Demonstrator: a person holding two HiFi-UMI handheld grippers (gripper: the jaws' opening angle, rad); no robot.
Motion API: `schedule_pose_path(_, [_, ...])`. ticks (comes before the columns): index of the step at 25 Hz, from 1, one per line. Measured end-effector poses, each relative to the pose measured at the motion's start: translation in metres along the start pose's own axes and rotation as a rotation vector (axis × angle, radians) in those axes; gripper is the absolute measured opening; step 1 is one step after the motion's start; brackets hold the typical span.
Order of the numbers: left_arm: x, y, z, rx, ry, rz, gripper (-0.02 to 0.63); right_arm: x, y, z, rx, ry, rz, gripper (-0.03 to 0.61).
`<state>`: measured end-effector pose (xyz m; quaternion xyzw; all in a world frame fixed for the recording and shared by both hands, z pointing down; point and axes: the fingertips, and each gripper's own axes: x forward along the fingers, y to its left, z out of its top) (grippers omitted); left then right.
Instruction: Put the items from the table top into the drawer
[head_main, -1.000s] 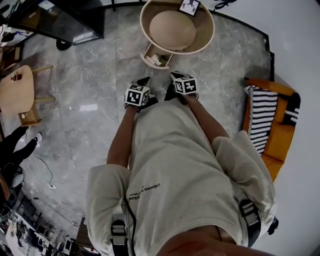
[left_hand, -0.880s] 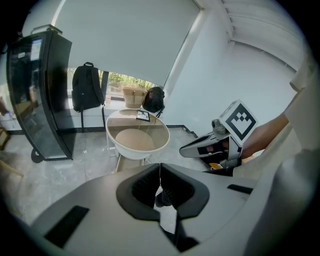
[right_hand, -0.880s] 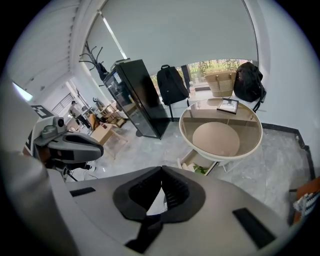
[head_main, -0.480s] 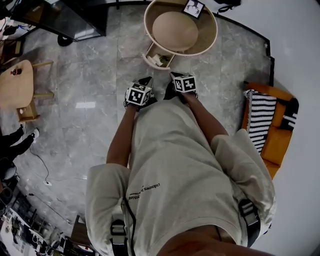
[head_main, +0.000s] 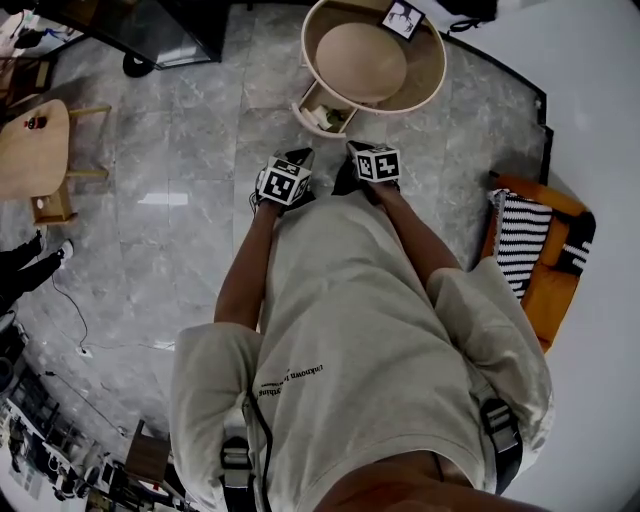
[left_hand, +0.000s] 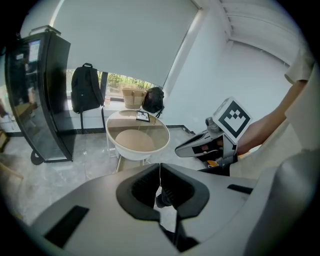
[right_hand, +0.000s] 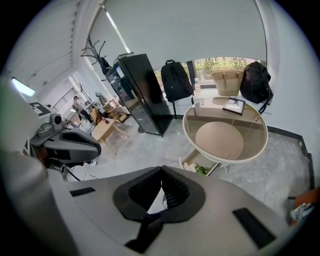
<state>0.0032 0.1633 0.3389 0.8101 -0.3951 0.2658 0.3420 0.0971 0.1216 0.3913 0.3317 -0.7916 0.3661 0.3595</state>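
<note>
Mid-frame, left gripper (left_hand: 160, 171) and right gripper (right_hand: 161, 173) are both pressed together, pinching nothing; above them the drawer (head_main: 322, 112) stands open with items (right_hand: 201, 170) inside; farther up, the table (head_main: 433, 82) bears only a flat card (head_main: 404, 17); likely late, unless the card counts, needing a far reach.

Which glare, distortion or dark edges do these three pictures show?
Head view: fisheye curves the grey marble floor, which carries a white glare patch. Left gripper view: black corners, bright window strip behind the round glass-topped table. Right gripper view: same black corners, walls bowed.
</note>
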Motion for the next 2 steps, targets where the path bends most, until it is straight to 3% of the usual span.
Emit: schedule_pose_path(2, [-0.0016,0.0012,-0.0002,0.000,-0.001,-0.002,0.021,-0.0012,0.0015,-0.0003,-0.002,0.002,-0.009,0.032])
